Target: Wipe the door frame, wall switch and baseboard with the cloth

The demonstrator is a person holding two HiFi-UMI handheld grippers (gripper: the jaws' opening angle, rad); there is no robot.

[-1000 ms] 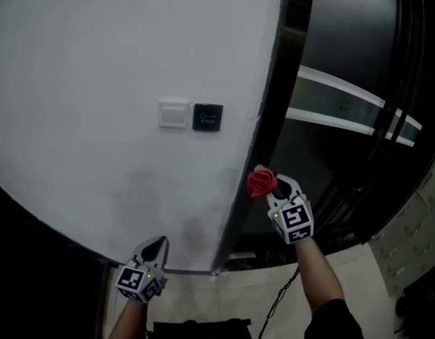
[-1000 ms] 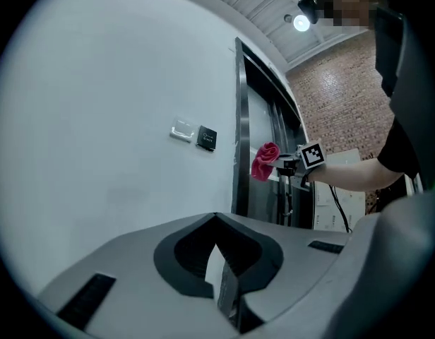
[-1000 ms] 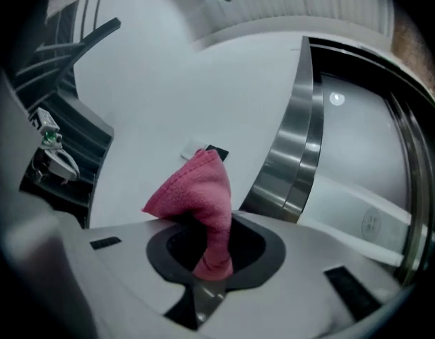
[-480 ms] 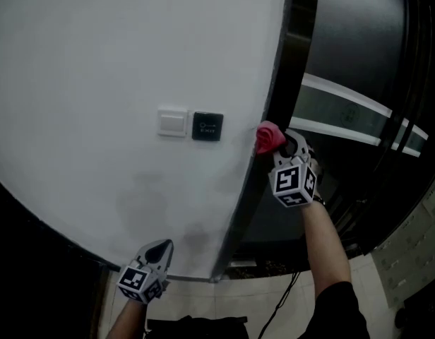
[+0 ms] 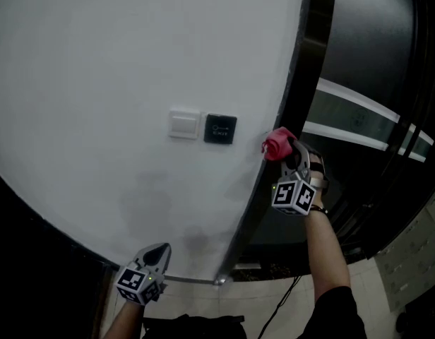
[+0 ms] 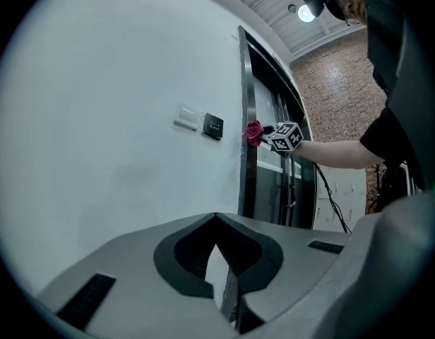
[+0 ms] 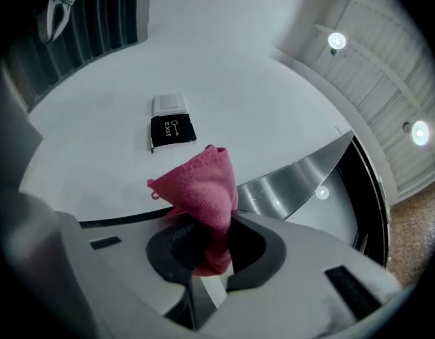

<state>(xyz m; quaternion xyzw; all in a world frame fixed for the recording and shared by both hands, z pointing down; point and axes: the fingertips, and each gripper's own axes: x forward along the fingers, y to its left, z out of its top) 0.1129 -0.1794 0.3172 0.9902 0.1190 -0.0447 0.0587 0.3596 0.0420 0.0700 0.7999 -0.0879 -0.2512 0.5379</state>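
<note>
The pink cloth is bunched into a peak and sits right of centre in the head view, at the edge where the white wall meets the dark metal door frame. Whether it actually presses on the frame I cannot tell. My right gripper is clenched on its lower end: in the right gripper view the cloth rises from between my closed jaws, its tip pointing up toward the black exit button, with the shiny strip of the door frame running off to the right. Just left of the cloth in the head view is the black exit button, and touching its left side is the white wall switch; both are near the cloth but apart from it. My left gripper hangs low at the bottom left of the head view, well apart from the cloth, pointed at the lower wall. In the left gripper view its jaws are drawn together with nothing between them, and the cloth shows small and far off at the frame. A dark cable trails over the floor at the bottom.
</note>
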